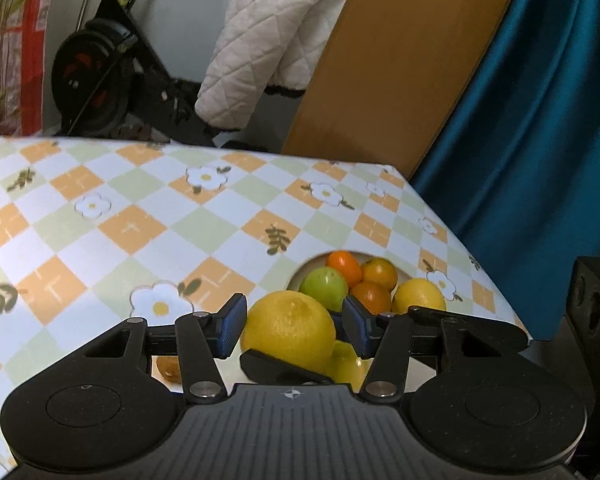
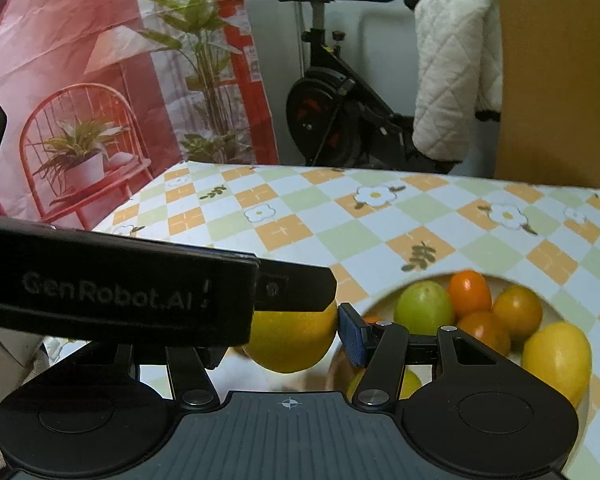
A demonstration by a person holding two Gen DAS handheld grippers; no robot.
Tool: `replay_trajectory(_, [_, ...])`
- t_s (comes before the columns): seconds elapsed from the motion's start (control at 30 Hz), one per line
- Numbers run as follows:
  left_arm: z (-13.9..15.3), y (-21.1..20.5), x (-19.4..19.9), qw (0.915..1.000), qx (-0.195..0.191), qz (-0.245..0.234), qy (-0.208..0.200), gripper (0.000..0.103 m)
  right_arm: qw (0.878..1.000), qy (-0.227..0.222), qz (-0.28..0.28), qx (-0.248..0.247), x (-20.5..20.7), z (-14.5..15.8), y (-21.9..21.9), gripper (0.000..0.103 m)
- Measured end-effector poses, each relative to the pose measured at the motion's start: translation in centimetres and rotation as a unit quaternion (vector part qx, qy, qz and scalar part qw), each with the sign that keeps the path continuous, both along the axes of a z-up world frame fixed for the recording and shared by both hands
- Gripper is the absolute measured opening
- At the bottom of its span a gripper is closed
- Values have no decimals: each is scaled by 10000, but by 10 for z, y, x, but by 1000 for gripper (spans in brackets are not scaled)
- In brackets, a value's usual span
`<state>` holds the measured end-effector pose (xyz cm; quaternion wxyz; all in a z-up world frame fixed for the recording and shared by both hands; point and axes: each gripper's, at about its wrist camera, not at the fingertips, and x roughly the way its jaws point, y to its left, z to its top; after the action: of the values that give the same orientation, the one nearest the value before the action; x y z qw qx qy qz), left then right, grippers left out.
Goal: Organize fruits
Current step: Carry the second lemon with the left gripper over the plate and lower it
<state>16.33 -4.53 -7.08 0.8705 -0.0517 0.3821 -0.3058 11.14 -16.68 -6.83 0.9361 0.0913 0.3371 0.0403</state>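
Gripping the same fruit from two directions: the left hand-held gripper [image 1: 295, 326] has a large yellow citrus [image 1: 290, 332] between its blue pads. The near pad is pressed on the rind and the far pad sits right at the skin, at a middling width. The right hand-held gripper [image 2: 288, 344] comes in crosswise. One pad touches the citrus's side, and its other finger is hidden in its own view behind the left tool's body. The left wrist view shows a black finger under the fruit. The citrus hangs clear of the desk [image 1: 100, 220], just in front of the bowl [image 1: 312, 264].

Handling, judged: firm, fairly heavy for its size. The rind is waxy and pebbled and the body is round, so it can roll out of a shallow pinch. Best hold is across the widest girth, pads opposite each other. Moderate squeeze only, since the rind bruises.

Below the held fruit lies a yellow-green fruit [image 1: 346, 364], and to the left a brown kiwi-like fruit [image 1: 168, 368] on the desk.

Bowl contents: a green fruit [image 1: 325, 288], three small orange fruits [image 1: 380, 274] and a second lemon [image 1: 418, 296] at the rim, packed touching. Little free room; the gap nearest the grippers looks the likeliest landing spot.

Beyond the desk edge are an exercise bike [image 1: 96, 76], a quilted white jacket [image 1: 260, 52] and a teal curtain [image 1: 520, 140].
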Motion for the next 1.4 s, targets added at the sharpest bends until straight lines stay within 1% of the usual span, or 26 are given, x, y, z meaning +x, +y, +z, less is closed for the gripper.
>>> replay_trajectory(0.1, [-2,1,-1,10000,43,28,37,55,10000,-44,13,49,-4,1,0,51])
replay_trajectory(0.43, [4,0,-7,9999,130,62,-24,55,9998,-191,32,82,-10,6,1,51])
replay_trajectory(0.77, [11,-16,-14,9996,213,-74,-147,55,9993,-362,-82,101,-25,11,-10,51])
replay_trajectory(0.9, [12,-29,-17,9994,227,-215,-173,55,9988,-426,-204,101,-34,11,-23,51])
replay_trajectory(1.07, [10,-55,-19,9984,282,-469,-170,55,9979,-444,-453,133,-48,8,-47,51])
replay_trajectory(1.27, [0,-88,-20,9964,425,-720,-146,55,9960,-364,-792,190,-59,-4,-78,51])
replay_trajectory(1.4, [-7,-98,-20,9951,561,-801,-117,55,9950,-283,-915,273,-61,-14,-91,51])
